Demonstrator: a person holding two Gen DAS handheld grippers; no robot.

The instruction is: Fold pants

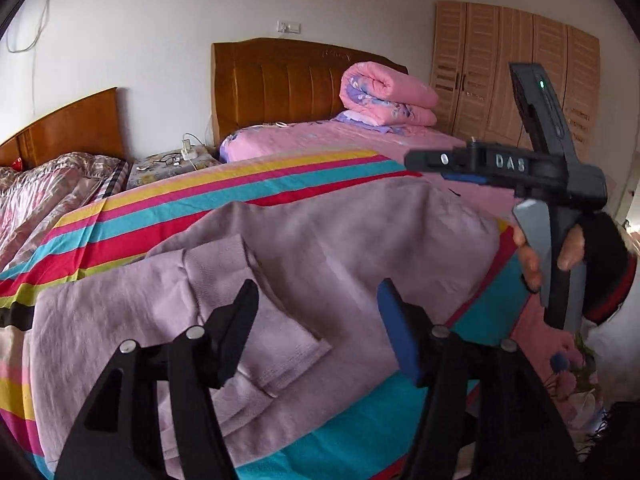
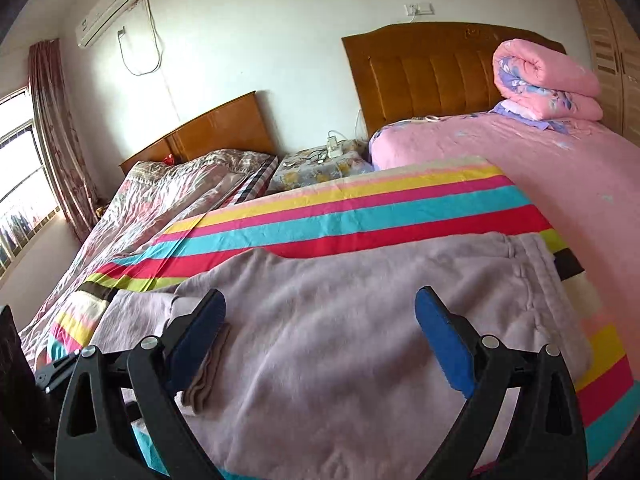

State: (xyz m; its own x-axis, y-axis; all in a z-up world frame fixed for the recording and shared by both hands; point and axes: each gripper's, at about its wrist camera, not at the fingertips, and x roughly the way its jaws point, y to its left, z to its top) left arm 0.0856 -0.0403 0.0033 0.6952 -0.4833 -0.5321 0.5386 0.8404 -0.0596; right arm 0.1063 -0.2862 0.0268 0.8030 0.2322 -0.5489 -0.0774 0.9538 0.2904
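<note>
Mauve fleece pants (image 1: pixel 320 248) lie flat on a striped sheet (image 1: pixel 240 184), with a leg end folded back over the middle (image 1: pixel 264 316). In the right wrist view the pants (image 2: pixel 360 320) spread across the striped sheet (image 2: pixel 360 208), waistband at the right (image 2: pixel 536 272). My left gripper (image 1: pixel 316 320) is open and empty, just above the pants near the folded leg end. My right gripper (image 2: pixel 320 332) is open and empty above the pants' middle. The right gripper also shows from the side in the left wrist view (image 1: pixel 424 162), held in a hand.
The striped sheet covers the foot of a pink bed (image 2: pixel 520 160) with a rolled pink quilt (image 2: pixel 544 80) by the wooden headboard. A second bed (image 2: pixel 180 200) stands left, a cluttered nightstand (image 2: pixel 320 160) between them. A wardrobe (image 1: pixel 520 72) stands at the right.
</note>
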